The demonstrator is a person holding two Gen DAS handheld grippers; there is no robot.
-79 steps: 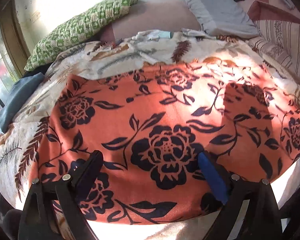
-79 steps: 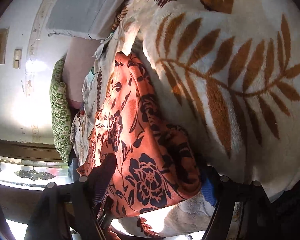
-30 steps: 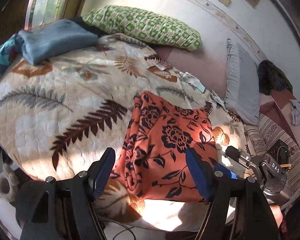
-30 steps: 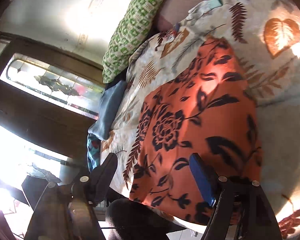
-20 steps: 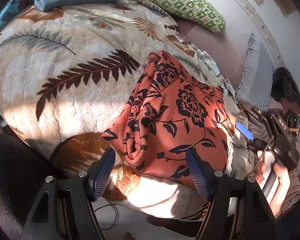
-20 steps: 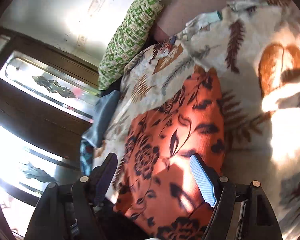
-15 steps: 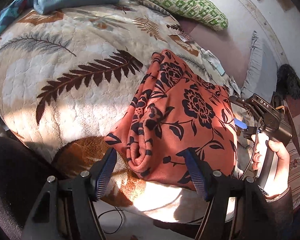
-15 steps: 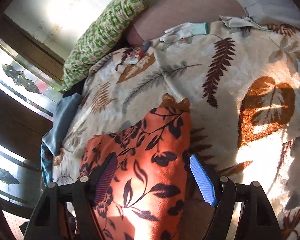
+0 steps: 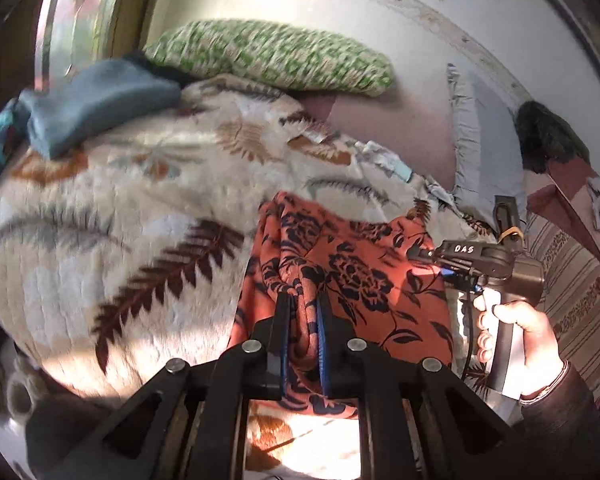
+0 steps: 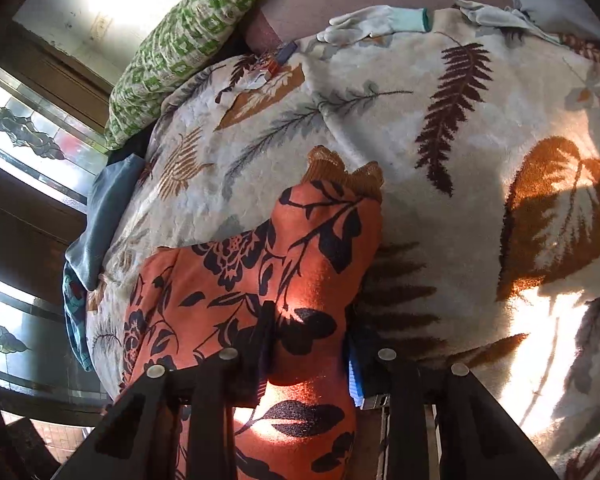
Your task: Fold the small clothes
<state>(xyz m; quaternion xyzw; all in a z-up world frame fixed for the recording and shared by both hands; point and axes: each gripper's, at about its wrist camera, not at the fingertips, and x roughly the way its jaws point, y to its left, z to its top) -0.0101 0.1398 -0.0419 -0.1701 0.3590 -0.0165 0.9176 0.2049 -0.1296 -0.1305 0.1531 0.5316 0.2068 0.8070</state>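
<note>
Pinching the near edge of one orange flowered cloth [image 9: 352,276], the left gripper [image 9: 303,340] is closing on a bunched fold, and the right gripper [image 10: 308,356] is closing on the cloth's right corner (two grippers, one cloth). It lies at the near edge of the leafy blanket [image 9: 112,208], with bare blanket left and farther back. Far off sit one green pillow [image 9: 272,58] and one blue folded cloth [image 9: 96,108].
</note>
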